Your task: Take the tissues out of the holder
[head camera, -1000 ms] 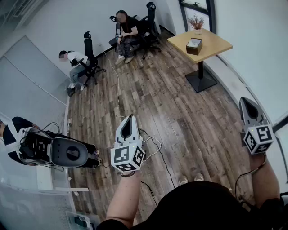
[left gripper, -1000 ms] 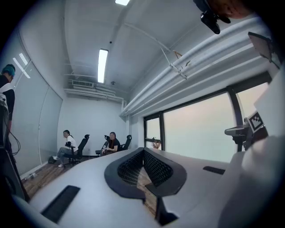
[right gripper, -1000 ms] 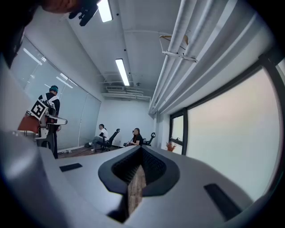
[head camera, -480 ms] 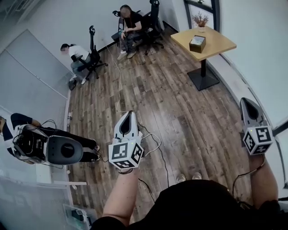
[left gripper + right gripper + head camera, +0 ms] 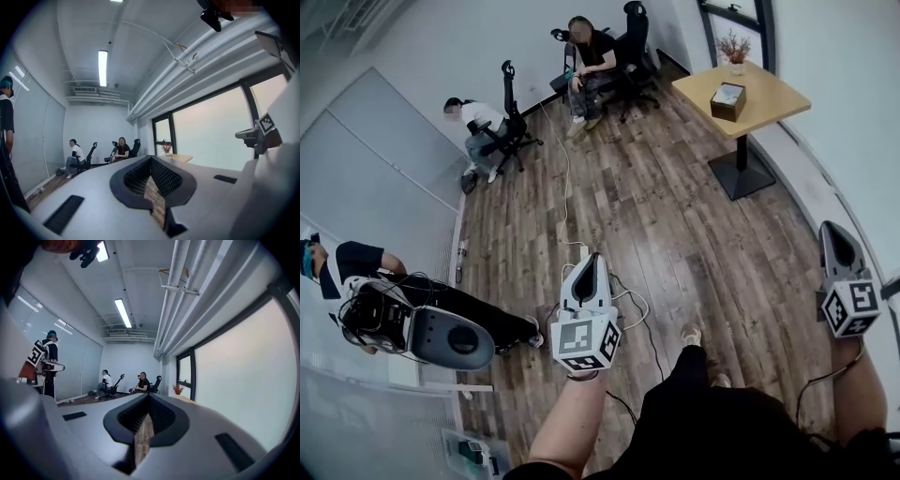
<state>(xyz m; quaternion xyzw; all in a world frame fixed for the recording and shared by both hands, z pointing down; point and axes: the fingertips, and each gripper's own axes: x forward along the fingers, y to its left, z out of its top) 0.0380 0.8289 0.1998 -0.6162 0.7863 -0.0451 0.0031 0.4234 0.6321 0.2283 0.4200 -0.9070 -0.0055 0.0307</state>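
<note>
The tissue holder (image 5: 727,100), a brown box with white tissue showing on top, stands on a small yellow-topped table (image 5: 772,95) across the room, far from both grippers. My left gripper (image 5: 590,260) is held at mid-frame over the wooden floor, shut with nothing in it. My right gripper (image 5: 832,230) hangs at the right edge, also shut and empty. In the left gripper view the jaws (image 5: 151,159) meet at the tip; the table (image 5: 181,158) is distant. In the right gripper view the gripper (image 5: 149,397) is likewise closed.
A dried plant (image 5: 734,46) stands on the table by the holder. Two people sit on office chairs (image 5: 512,131) at the back wall. A person with gear (image 5: 366,300) stands at the left by a glass wall. Cables (image 5: 630,309) trail on the floor.
The view has shifted forward and right; a leg now steps ahead. Both grippers sit slightly lower in the frame and stay shut.
</note>
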